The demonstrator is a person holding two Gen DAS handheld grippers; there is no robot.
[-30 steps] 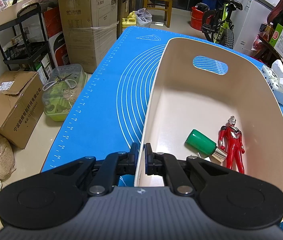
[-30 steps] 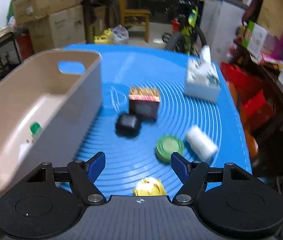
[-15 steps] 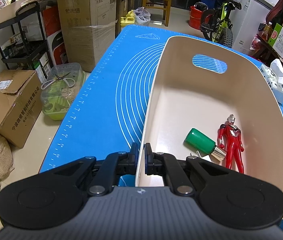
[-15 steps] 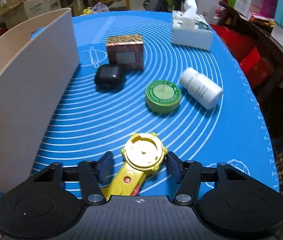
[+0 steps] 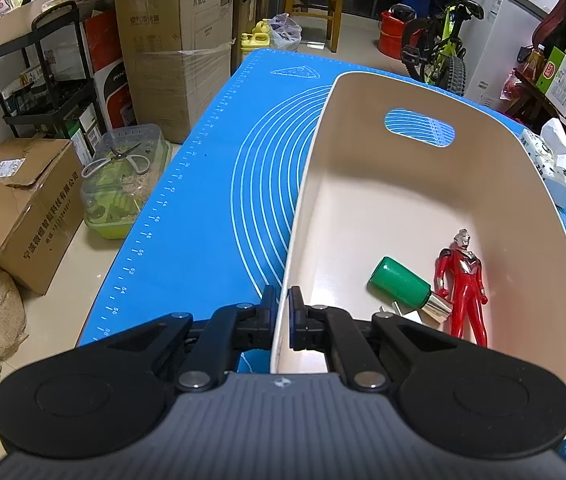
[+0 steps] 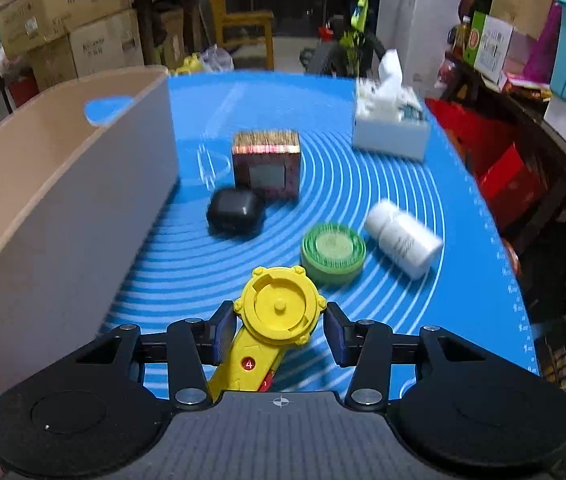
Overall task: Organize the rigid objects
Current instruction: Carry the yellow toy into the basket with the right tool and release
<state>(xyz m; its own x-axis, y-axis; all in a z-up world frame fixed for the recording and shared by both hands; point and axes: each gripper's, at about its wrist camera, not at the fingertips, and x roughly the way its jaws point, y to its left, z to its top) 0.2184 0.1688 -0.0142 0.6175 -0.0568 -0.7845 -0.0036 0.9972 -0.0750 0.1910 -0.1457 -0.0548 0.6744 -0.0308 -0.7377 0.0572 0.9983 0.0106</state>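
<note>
A red "4" marks the yellow toy [image 6: 261,344].

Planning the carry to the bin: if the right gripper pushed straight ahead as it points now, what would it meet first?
Probably the green round tin, just beyond the yellow toy between the right gripper fingers; depth is uncertain.

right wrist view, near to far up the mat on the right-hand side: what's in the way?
Yellow round-headed plastic toy → green round ribbed tin → white plastic pill bottle lying on its side → white tissue box.
</note>
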